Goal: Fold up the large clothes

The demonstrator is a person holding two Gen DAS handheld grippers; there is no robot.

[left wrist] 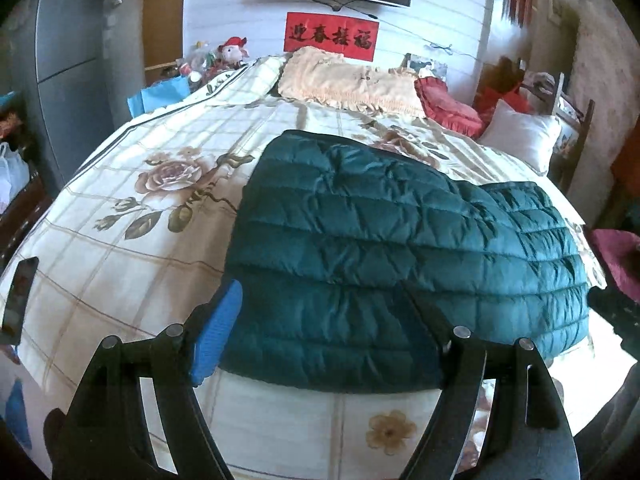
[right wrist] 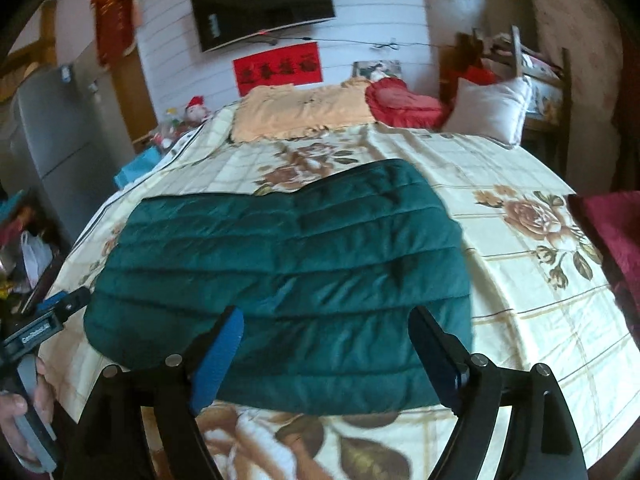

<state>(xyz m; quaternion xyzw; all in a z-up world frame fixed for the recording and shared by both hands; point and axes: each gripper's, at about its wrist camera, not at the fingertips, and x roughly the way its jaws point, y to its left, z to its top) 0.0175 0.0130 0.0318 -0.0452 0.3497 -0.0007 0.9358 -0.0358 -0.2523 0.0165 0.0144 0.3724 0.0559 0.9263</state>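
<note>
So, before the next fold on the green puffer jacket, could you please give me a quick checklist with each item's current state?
1. Left gripper free of fabric: ok, jaws open, nothing pinched.
2. Right gripper free of fabric: ok, jaws open above the jacket's near edge.
3. Green puffer jacket lying flat on the bed: ok, it rests in a compact, already folded shape.
4. Edges aligned: not ok, in the left wrist view a layer sticks out unevenly on the right.
5. Room on the bedspread around the jacket: ok, the pillows sit far back.
6. Sleeves tucked in: cannot tell, none are visible.
</note>
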